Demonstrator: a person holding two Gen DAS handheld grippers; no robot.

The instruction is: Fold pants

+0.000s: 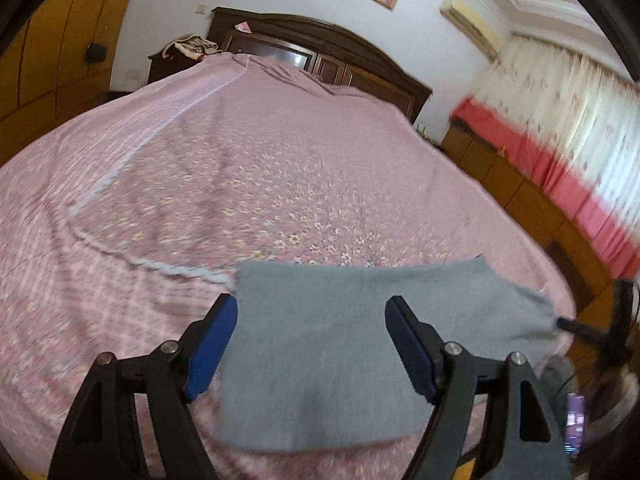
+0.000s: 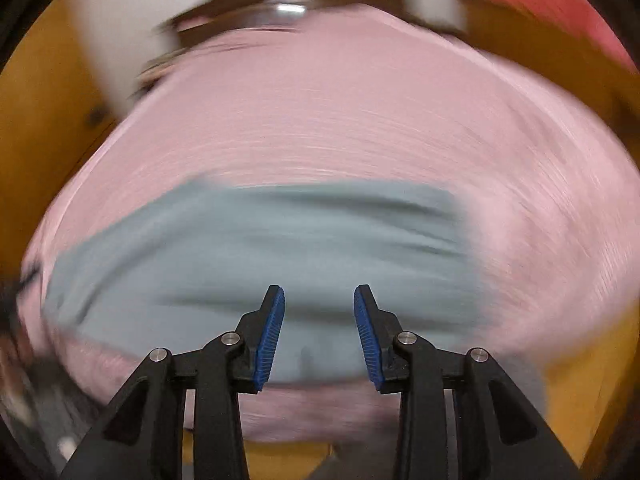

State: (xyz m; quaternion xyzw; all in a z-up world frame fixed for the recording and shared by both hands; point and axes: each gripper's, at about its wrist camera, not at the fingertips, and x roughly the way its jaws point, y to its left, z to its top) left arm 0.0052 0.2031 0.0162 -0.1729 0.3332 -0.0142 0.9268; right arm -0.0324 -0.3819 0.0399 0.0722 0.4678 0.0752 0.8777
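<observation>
Grey pants (image 1: 320, 344) lie flat on the pink floral bedspread (image 1: 240, 168) near the bed's front edge. My left gripper (image 1: 312, 312) is open wide, its blue-padded fingers on either side of the grey cloth, just above it. In the right wrist view, which is heavily motion-blurred, the grey pants (image 2: 256, 256) spread across the pink bed (image 2: 340, 112). My right gripper (image 2: 319, 296) is open and empty, over the near edge of the pants.
A dark wooden headboard (image 1: 320, 44) stands at the far end of the bed. A low wooden cabinet (image 1: 532, 200) with a red cushion runs along the right side under curtains. Yellow wardrobe doors (image 1: 52, 52) stand on the left. The bed's front edge is close below the grippers.
</observation>
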